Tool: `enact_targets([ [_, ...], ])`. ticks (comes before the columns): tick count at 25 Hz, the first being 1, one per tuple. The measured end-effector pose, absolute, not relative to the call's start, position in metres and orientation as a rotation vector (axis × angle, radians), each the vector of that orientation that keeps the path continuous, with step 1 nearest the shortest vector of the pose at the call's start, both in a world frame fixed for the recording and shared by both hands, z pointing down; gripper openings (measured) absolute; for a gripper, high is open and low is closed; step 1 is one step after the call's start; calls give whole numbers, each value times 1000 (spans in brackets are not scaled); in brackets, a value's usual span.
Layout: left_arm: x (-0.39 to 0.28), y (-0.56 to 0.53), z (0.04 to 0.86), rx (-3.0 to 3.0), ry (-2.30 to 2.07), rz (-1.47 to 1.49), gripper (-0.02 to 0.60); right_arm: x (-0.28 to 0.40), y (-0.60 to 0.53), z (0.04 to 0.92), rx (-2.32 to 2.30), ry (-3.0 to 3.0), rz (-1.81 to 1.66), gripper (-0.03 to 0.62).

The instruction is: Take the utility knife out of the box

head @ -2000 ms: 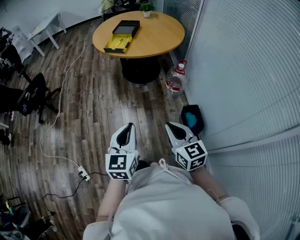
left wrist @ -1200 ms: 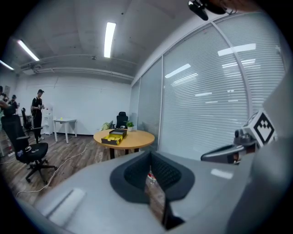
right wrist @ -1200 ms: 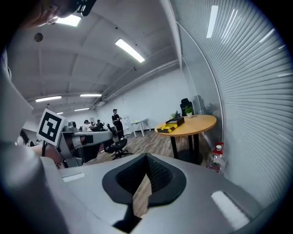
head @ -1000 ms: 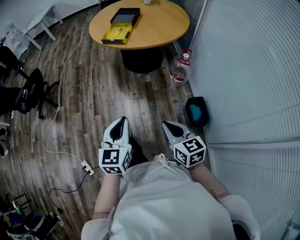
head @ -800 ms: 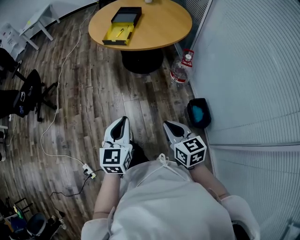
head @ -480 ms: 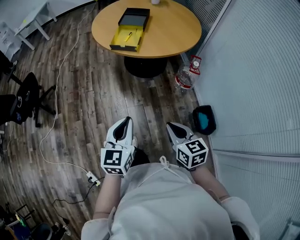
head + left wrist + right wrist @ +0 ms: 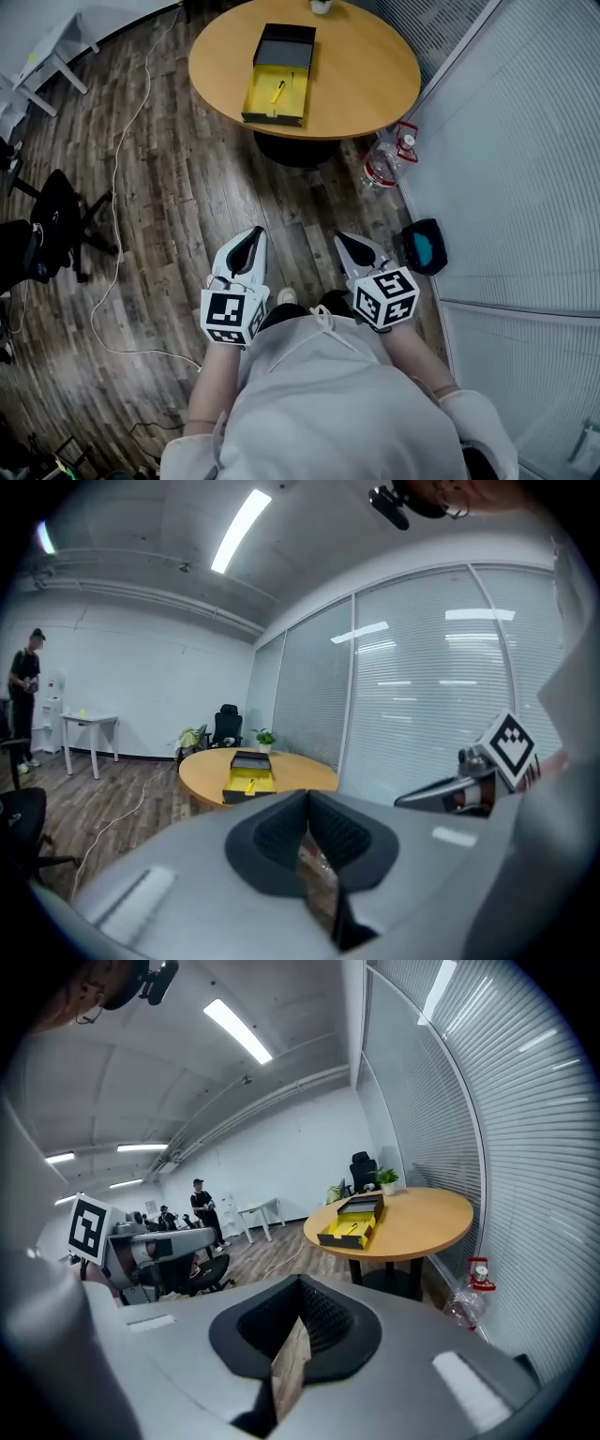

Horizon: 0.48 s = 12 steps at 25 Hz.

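Observation:
An open black box with a yellow lining (image 7: 278, 89) lies on the round wooden table (image 7: 366, 80) far ahead of me. A small yellow utility knife (image 7: 278, 92) rests inside it. The box shows small in the left gripper view (image 7: 247, 782) and in the right gripper view (image 7: 352, 1225). My left gripper (image 7: 249, 236) and right gripper (image 7: 345, 240) are held side by side over the wooden floor, well short of the table. Both point toward it. Each is shut with nothing between its jaws (image 7: 305, 803) (image 7: 298, 1321).
A large water bottle (image 7: 384, 167) stands on the floor by the table's foot. A dark bin with teal contents (image 7: 424, 246) sits against the blind-covered glass wall (image 7: 525, 169) on the right. An office chair (image 7: 52, 230) and a white cable (image 7: 117, 187) lie to the left.
The table and box have drawn nearer and slid lower in the head view as I walk toward them. Both grippers stay shut, side by side in front of me.

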<state>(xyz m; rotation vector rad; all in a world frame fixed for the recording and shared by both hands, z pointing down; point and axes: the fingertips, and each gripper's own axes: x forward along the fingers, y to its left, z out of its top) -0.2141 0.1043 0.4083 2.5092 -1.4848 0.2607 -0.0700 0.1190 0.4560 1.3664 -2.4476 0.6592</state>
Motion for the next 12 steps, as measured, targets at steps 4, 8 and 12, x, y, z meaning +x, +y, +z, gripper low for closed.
enact_targets([
  [4,-231,82,416,2481,-1493,276,6,-83,95,462,1362,-2428,673,0],
  [8,-241,55,429,2461,-1507,309,6,-90,61,470,1360,-2432,678,0],
  [12,-244,13,436,2451,-1542,344,6,-92,12,482,1342,-2455,687,0],
])
